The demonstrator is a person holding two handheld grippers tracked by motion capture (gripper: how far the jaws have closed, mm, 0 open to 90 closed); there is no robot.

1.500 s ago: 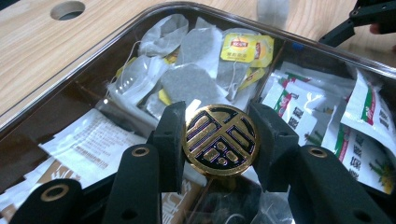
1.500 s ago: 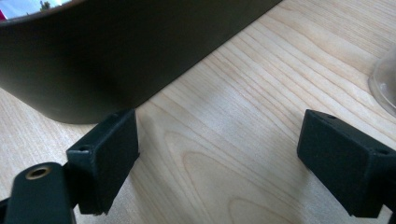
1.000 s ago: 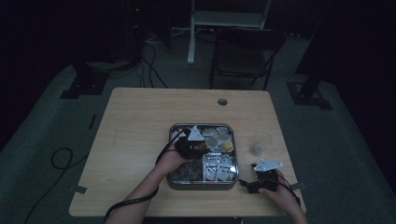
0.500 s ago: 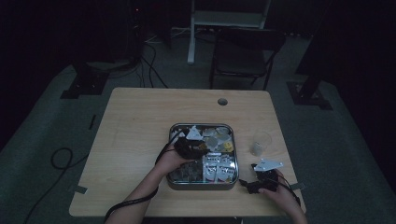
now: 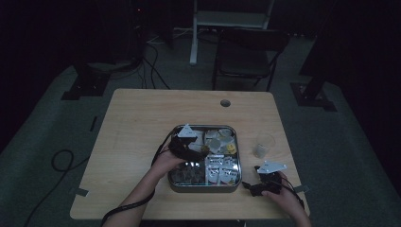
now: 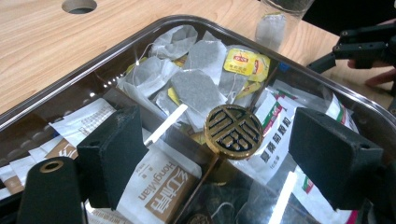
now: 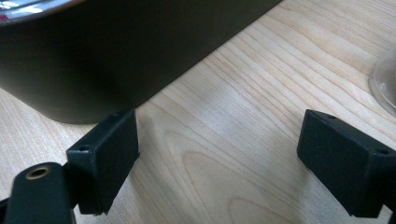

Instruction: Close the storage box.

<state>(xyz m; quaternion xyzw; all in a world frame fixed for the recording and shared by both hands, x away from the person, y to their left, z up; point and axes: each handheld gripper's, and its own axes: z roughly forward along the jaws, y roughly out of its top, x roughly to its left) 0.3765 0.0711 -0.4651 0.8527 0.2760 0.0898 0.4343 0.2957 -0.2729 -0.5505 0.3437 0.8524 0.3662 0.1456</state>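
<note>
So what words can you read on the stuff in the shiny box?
"HongMian", on the brown-and-white paper sachet.
"Lipton", on the yellow tea bag tag; small, only just legible.
A Chinese character, cut into the round gold-and-black metal knob.
Chinese print on the white, red and green sachets: too blurred to read.
The white sachet at left: too small to read.

The counter (image 5: 142, 123) is pale wood with a fine straight grain. On it sits a silver metal tin (image 6: 116, 51) with a dark outer wall. Inside lie greyish-white tea bags (image 6: 198, 91), one with a yellow tag printed red (image 6: 239, 61), white sachets with brown lettering (image 6: 159, 182), and a round black-and-gold knob (image 6: 233, 131) with a fretwork pattern. The tongs (image 6: 219, 168) are matte black.
</note>
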